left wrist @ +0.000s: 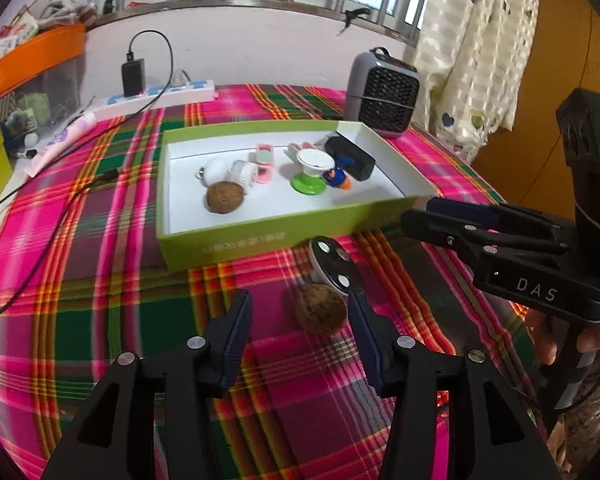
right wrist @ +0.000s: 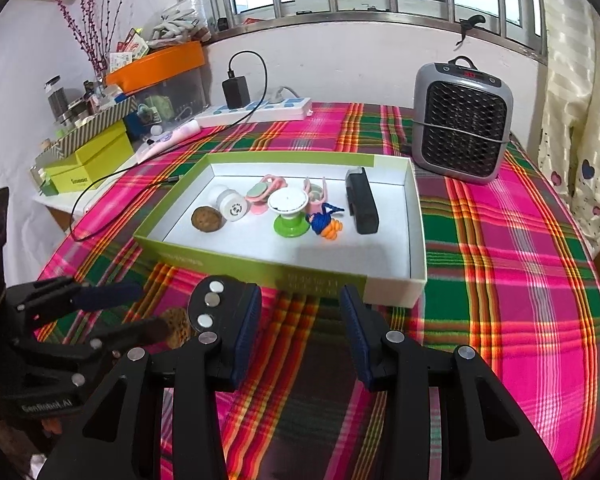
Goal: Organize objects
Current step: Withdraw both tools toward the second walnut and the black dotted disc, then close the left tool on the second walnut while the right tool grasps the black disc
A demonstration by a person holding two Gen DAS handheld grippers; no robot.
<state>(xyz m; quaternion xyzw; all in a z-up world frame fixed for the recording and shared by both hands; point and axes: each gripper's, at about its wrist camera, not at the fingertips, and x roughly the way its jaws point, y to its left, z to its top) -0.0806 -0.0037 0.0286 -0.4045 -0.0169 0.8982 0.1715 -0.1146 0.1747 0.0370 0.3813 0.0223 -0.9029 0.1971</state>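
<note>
A brown walnut-like ball (left wrist: 320, 309) lies on the plaid cloth between the fingers of my left gripper (left wrist: 299, 298), close to the right-hand finger; the jaws stand apart and do not press on it. From the right wrist view, the same ball (right wrist: 177, 326) shows between the left gripper's (right wrist: 154, 310) fingers. Just beyond it, a black disc with silver dots (left wrist: 332, 260) rests before the green box (left wrist: 228, 242). My right gripper (right wrist: 300, 296) is open and holds nothing, hovering at the box's near wall (right wrist: 260, 268), with the disc (right wrist: 210, 304) beside its left finger.
The box holds a second brown ball (left wrist: 225, 198), a white jar (right wrist: 233, 205), pink clips (right wrist: 262, 196), a green-and-white stand (right wrist: 288, 214), a blue-orange toy (right wrist: 326, 224) and a black case (right wrist: 362, 202). A grey heater (right wrist: 462, 120), power strip (right wrist: 260, 110) and cable (left wrist: 40, 248) sit behind.
</note>
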